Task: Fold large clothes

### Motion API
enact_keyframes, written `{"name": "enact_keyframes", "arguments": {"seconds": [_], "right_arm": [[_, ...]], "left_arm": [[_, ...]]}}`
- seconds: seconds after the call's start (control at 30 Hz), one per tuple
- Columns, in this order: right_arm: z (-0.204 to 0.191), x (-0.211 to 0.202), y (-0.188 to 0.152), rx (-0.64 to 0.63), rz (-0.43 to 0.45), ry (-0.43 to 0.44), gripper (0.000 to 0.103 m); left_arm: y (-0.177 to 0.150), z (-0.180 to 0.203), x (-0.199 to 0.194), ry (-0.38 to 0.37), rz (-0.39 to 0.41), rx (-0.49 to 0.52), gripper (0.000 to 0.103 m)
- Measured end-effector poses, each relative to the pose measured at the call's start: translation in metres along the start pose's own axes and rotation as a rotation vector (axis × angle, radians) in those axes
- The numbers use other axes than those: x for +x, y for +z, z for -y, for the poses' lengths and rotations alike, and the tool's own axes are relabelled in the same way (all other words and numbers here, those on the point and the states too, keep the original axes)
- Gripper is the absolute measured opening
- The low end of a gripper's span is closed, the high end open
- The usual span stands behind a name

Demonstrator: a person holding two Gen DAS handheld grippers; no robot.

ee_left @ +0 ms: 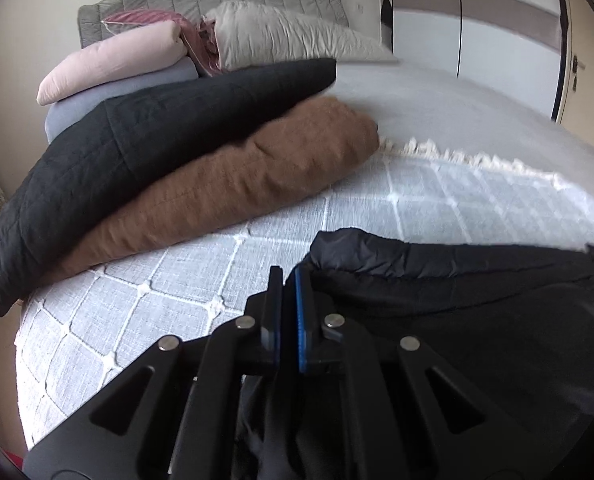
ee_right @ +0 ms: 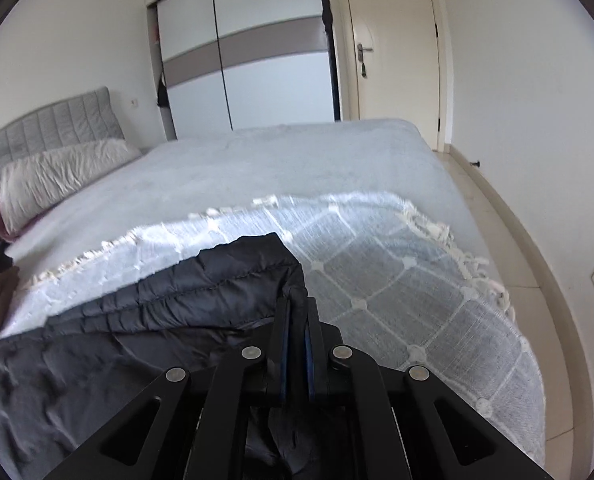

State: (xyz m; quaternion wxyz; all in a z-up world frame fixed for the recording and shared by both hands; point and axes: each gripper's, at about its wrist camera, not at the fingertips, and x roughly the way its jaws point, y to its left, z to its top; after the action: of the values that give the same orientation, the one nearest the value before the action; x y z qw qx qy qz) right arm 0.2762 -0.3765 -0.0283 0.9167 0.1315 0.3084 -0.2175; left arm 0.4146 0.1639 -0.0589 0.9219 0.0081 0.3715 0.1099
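Left wrist view: our left gripper [ee_left: 287, 280] pinches the black jacket [ee_left: 457, 300] at its corner; our right gripper [ee_right: 299, 312] clamps its other corner, the jacket lying on the checked blanket [ee_right: 397, 300].

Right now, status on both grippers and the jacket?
Left gripper and right gripper both shut on black jacket. Jacket lifted over checked throw. Folded blankets left, apart.

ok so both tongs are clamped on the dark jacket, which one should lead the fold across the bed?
Probably right. The right tongs hold the jacket corner with open throw ahead. The left tongs face folded brown and black items close by.
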Motion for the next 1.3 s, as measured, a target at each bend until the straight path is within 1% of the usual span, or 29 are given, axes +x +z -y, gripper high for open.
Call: {"name": "enact_keyframes", "arguments": {"seconds": [0.03, 0.07, 0.1, 0.13, 0.17, 0.23, 0.27, 0.3, 0.33, 0.37, 0.4, 0.43, 0.53, 0.6, 0.67, 0.7, 0.73, 0.8, 0.83, 0.9, 0.97, 1.03, 1.07, 1.1, 1.13, 1.17, 1.2, 1.23, 1.3], "right_arm": [[0.004, 0.009, -0.002, 0.023, -0.033, 0.012, 0.005], [0.011, 0.021, -0.005, 0.062, -0.081, 0.037, 0.005], [0.021, 0.032, -0.008, 0.116, -0.123, 0.066, 0.006], [0.031, 0.037, -0.010, 0.165, -0.148, 0.090, 0.006], [0.039, 0.040, -0.011, 0.205, -0.164, 0.108, 0.008], [0.050, 0.042, -0.011, 0.262, -0.182, 0.141, 0.013], [0.051, 0.040, -0.011, 0.268, -0.180, 0.139, 0.019], [0.051, 0.035, -0.009, 0.264, -0.175, 0.127, 0.025], [0.049, 0.029, -0.008, 0.248, -0.168, 0.109, 0.029], [0.048, 0.022, -0.007, 0.231, -0.161, 0.097, 0.038], [0.045, 0.015, -0.005, 0.209, -0.151, 0.091, 0.047], [0.039, 0.006, -0.004, 0.184, -0.136, 0.088, 0.050], [0.005, -0.028, -0.001, 0.111, -0.108, 0.122, 0.053], [-0.023, -0.049, 0.000, 0.042, -0.097, 0.155, 0.058], [-0.072, -0.072, -0.011, -0.121, -0.094, 0.214, 0.062], [-0.095, -0.081, -0.022, -0.219, -0.102, 0.247, 0.063], [-0.117, -0.087, -0.037, -0.318, -0.116, 0.279, 0.063], [-0.135, -0.089, -0.061, -0.436, -0.136, 0.276, 0.063], [-0.134, -0.086, -0.073, -0.486, -0.128, 0.243, 0.063], [-0.110, -0.076, -0.077, -0.475, -0.118, 0.218, 0.063], [-0.059, -0.056, -0.064, -0.358, -0.151, 0.185, 0.063], [-0.002, -0.037, -0.053, -0.227, -0.184, 0.034, 0.063], [0.030, -0.031, -0.047, -0.139, -0.222, -0.048, 0.066], [0.055, -0.032, -0.044, -0.047, -0.251, -0.059, 0.071], [0.072, -0.039, -0.041, 0.018, -0.261, -0.039, 0.071], [0.076, -0.047, -0.039, 0.034, -0.250, -0.041, 0.071], [0.074, -0.060, -0.037, 0.019, -0.219, -0.061, 0.071], [0.067, -0.071, -0.034, -0.009, -0.186, -0.074, 0.072], [0.042, -0.096, -0.034, -0.067, -0.136, -0.028, 0.072]], "left_arm": [[-0.001, 0.002, 0.010, 0.028, -0.034, 0.017, 0.002], [-0.001, 0.002, 0.024, 0.073, -0.092, 0.018, 0.000], [-0.002, -0.004, 0.036, 0.102, -0.148, -0.018, 0.000], [-0.002, -0.012, 0.042, 0.088, -0.178, -0.063, 0.000], [-0.001, -0.017, 0.041, 0.061, -0.176, -0.088, 0.000], [-0.001, -0.020, 0.034, 0.038, -0.176, -0.085, 0.003], [-0.002, -0.021, 0.026, 0.024, -0.174, -0.069, 0.006], [-0.002, -0.022, 0.020, 0.019, -0.169, -0.060, 0.019], [-0.004, -0.022, 0.011, 0.018, -0.161, -0.049, 0.037], [-0.005, -0.023, -0.003, 0.021, -0.147, -0.040, 0.045], [-0.006, -0.024, -0.015, 0.011, -0.128, -0.040, 0.058], [-0.007, -0.023, -0.026, -0.006, -0.113, -0.042, 0.065], [-0.017, -0.014, -0.065, -0.088, -0.060, -0.029, 0.069], [-0.027, 0.005, -0.091, -0.115, -0.025, 0.034, 0.072], [-0.038, 0.026, -0.111, -0.147, 0.018, 0.108, 0.078], [-0.042, 0.033, -0.116, -0.159, 0.033, 0.134, 0.081], [-0.051, 0.042, -0.120, -0.163, 0.053, 0.179, 0.081], [-0.062, 0.049, -0.116, -0.144, 0.051, 0.225, 0.082], [-0.068, 0.046, -0.111, -0.142, 0.038, 0.223, 0.082], [-0.075, 0.028, -0.099, -0.155, 0.002, 0.169, 0.084], [-0.077, 0.003, -0.086, -0.128, -0.031, 0.124, 0.086], [-0.078, -0.017, -0.075, -0.087, -0.056, 0.110, 0.093], [-0.076, -0.035, -0.068, -0.071, -0.086, 0.078, 0.093], [-0.074, -0.045, -0.066, -0.055, -0.105, 0.048, 0.093], [-0.074, -0.054, -0.069, -0.030, -0.118, 0.019, 0.091], [-0.072, -0.058, -0.073, -0.016, -0.127, 0.000, 0.091], [-0.071, -0.060, -0.080, -0.026, -0.132, -0.026, 0.091], [-0.071, -0.058, -0.087, -0.048, -0.132, -0.041, 0.091], [-0.071, -0.042, -0.111, -0.134, -0.114, -0.045, 0.091]]}}
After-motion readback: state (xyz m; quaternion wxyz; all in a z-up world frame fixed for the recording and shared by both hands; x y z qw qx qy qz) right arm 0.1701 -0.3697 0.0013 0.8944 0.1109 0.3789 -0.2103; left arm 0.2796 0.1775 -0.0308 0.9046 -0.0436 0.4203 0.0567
